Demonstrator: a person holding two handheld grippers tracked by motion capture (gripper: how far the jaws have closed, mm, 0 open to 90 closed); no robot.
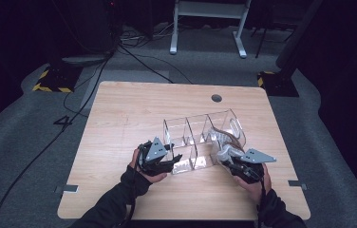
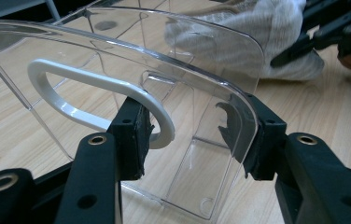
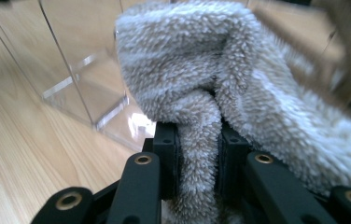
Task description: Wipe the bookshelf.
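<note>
Desk (image 1: 119,109): light wood top, a round cable hole (image 1: 216,98) near its far edge.

Clear organiser (image 1: 193,140): transparent plastic box with inner dividers, standing right of the desk's centre, nearer the near edge than the far. One end wall carries a white oval handle ring (image 2: 89,100).

Fluffy cloth (image 3: 239,93): grey-white fleece, bunched, at the organiser's end nearest the desk's right edge; in the high view it lies partly against the clear wall.

Left gripper (image 1: 160,159): at the organiser's end facing the desk's left edge. Jaws about half open, one pad on each side of the handled end wall. The left pad (image 2: 134,135) sits at the white ring; whether the pads press the plastic cannot be told.

Right gripper (image 3: 197,158): toward the near right corner of the desk. Jaws drawn close, pinching a fold of the fluffy cloth between the pads.
</note>
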